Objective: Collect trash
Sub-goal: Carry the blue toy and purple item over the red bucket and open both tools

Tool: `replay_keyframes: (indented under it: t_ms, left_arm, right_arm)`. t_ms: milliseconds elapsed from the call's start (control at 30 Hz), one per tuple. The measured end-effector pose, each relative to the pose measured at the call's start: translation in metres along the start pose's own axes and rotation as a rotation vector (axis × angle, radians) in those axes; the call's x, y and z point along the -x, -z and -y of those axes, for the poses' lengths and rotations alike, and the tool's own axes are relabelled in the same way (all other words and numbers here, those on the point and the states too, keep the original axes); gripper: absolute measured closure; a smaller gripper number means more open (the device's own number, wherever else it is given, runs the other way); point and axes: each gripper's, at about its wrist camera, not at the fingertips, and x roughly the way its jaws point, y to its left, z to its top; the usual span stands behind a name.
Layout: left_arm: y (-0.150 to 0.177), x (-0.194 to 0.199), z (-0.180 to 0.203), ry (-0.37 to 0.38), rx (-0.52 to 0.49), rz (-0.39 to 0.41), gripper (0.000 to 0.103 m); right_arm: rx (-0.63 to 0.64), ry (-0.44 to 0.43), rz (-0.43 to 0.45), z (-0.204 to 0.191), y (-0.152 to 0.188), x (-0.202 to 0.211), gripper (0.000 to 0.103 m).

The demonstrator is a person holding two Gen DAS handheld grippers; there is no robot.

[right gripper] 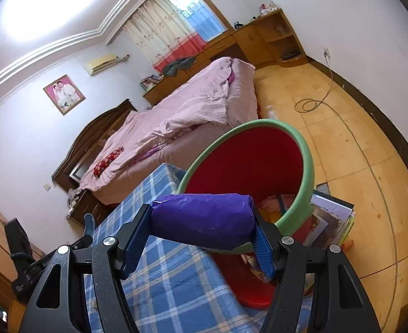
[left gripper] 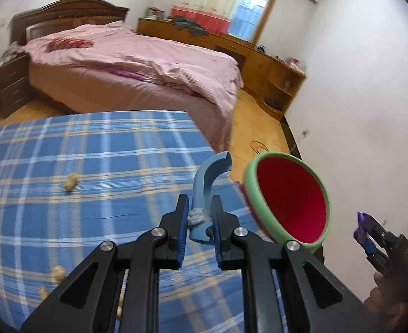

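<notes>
My left gripper [left gripper: 199, 202] is shut on a curved light-blue plastic piece [left gripper: 208, 179] with a grey wad stuck near its base, held over the blue plaid cloth [left gripper: 93, 172]. Just right of it stands a red bin with a green rim [left gripper: 287, 197], tilted toward me. My right gripper [right gripper: 204, 222] is shut on a purple wrapped packet [right gripper: 204, 217], held crosswise just in front of the bin's rim [right gripper: 306, 166]. In the left wrist view the right gripper [left gripper: 363, 231] shows at the far right with the purple packet [left gripper: 360, 223]. Peanut shells [left gripper: 71, 181] lie on the cloth.
A bed with a pink quilt [left gripper: 137, 63] fills the room behind the table. Wooden cabinets [left gripper: 270, 72] line the far wall under a window. Books or pictures [right gripper: 331, 216] lie on the wooden floor beside the bin. A cable [right gripper: 309, 104] coils on the floor.
</notes>
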Motion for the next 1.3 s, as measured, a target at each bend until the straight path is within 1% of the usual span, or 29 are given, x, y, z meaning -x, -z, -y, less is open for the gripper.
replay_keyframes:
  t_ms: [367, 533, 667, 833, 1067, 1100, 1200, 1300]
  left_arm:
    - [0.008, -0.058, 0.068, 0.044, -0.123, -0.094, 0.088]
    - [0.009, -0.087, 0.094, 0.055, -0.177, -0.134, 0.088]
    - [0.011, -0.109, 0.11, 0.063, -0.216, -0.149, 0.088]
    - [0.016, -0.127, 0.121, 0.064, -0.257, -0.159, 0.088]
    - [0.018, -0.135, 0.117, 0.03, -0.222, -0.159, 0.087]
    - [0.017, -0.135, 0.117, 0.023, -0.222, -0.158, 0.085]
    - [0.018, -0.129, 0.118, 0.002, -0.218, -0.145, 0.07]
    - [0.017, -0.124, 0.112, -0.002, -0.199, -0.143, 0.069]
  right_arm:
    - [0.063, 0.062, -0.013, 0.018, -0.003, -0.025, 0.034]
    - [0.124, 0.152, 0.011, 0.024, -0.006, -0.033, 0.034]
    - [0.153, 0.182, 0.004, 0.029, -0.004, -0.042, 0.034]
    - [0.157, 0.192, -0.026, 0.04, -0.004, -0.053, 0.034]
    - [0.154, 0.189, -0.048, 0.045, -0.006, -0.065, 0.033]
    - [0.157, 0.191, -0.051, 0.045, -0.007, -0.067, 0.033]
    - [0.178, 0.197, -0.049, 0.041, -0.008, -0.069, 0.032]
    - [0.176, 0.183, -0.069, 0.04, -0.009, -0.075, 0.032]
